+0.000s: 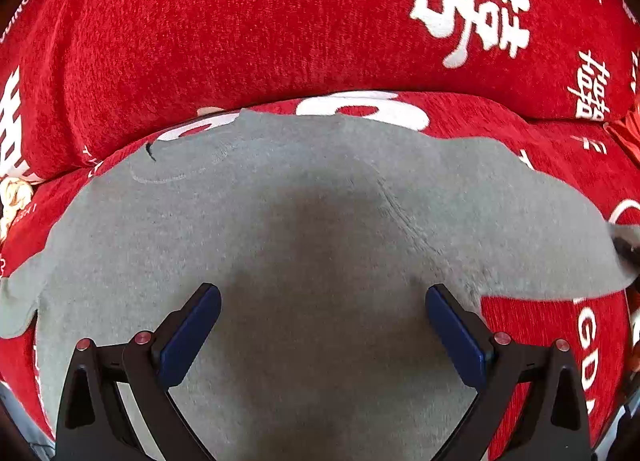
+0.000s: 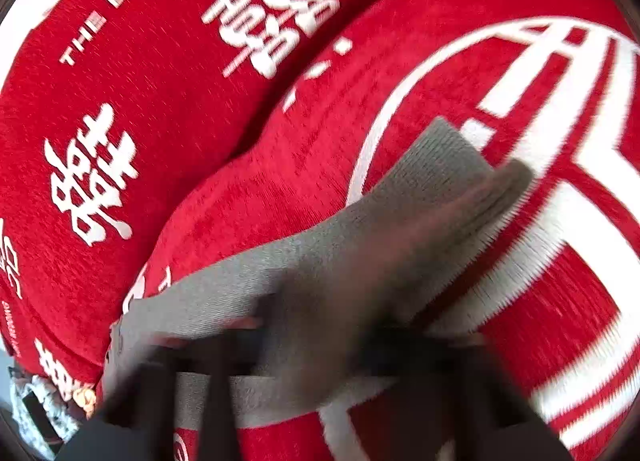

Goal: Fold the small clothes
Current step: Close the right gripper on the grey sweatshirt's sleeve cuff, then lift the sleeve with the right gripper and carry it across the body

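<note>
Our left gripper (image 1: pixel 323 319) spread wide above the small grey knit garment (image 1: pixel 280 229) lying flat on the red chenille cover with white characters (image 1: pixel 240 33), our right gripper (image 2: pixel 320 349) blurred, clenched on the garment's sleeve (image 2: pixel 420 197)

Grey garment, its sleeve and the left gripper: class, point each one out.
grey garment (image 1: pixel 304 221): left wrist view, middle of its flat body.
sleeve (image 2: pixel 436 157): right wrist view, ribbed cuff end.
left gripper (image 1: pixel 322 325): left wrist view, midway between the blue-padded fingers.

My left view is looking sharp and evenly lit, shadow pooling mid-shirt (image 1: pixel 320 229); right view's smearing badly, edges bulging.
</note>
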The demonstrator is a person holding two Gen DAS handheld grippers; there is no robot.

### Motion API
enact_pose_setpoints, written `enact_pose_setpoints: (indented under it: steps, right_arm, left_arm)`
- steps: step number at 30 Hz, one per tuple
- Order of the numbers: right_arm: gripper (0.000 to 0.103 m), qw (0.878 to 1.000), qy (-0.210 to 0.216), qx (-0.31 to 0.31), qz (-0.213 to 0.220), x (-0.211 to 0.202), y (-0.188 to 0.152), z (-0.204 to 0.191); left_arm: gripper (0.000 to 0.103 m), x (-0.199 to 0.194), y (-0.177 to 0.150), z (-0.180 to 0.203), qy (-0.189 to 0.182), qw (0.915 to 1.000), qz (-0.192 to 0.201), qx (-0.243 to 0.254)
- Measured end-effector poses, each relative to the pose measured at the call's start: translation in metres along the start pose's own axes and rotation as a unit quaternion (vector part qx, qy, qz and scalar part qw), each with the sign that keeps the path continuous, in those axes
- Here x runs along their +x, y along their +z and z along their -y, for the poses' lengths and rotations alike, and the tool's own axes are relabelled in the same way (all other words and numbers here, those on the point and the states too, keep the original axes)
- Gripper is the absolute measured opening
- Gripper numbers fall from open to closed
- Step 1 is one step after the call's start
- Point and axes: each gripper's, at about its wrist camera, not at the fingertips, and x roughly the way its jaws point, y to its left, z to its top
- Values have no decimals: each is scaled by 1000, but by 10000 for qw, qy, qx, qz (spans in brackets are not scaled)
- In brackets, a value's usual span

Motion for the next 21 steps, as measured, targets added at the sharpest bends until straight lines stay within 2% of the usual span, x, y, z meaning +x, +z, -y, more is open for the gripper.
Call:
enact_pose_setpoints:
  steps: [4,7,10,12,16,18,21]
  right_arm:
    - [5,9986,143,-255,440,-25,-5,-5]
    - [5,9950,35,-636,767,-47,-11,-22]
    - [5,9917,-10,-760,1039,-67,-17,-30]
    - [5,9892,-226,-945,1096,-68,-22,-34]
    - [5,9901,-401,-946,959,-60,-22,-28]
    - [5,9900,-415,-936,967,-61,-21,-27]
    - [5,9868,-467,-1114,1078,-67,-21,-40]
  left_arm:
    - [102,6,10,-4,-2,9999,24,-116]
    - [102,12,20,-1,-63,9998,-40,-197]
    - [102,23,25,9,-175,9996,-156,-135]
    - [102,39,22,20,-65,9991,-412,47]
    - [103,41,18,24,-25,9996,-260,122]
    - [102,38,18,22,-148,9996,-235,71]
    - [103,42,12,22,-30,9996,-223,152]
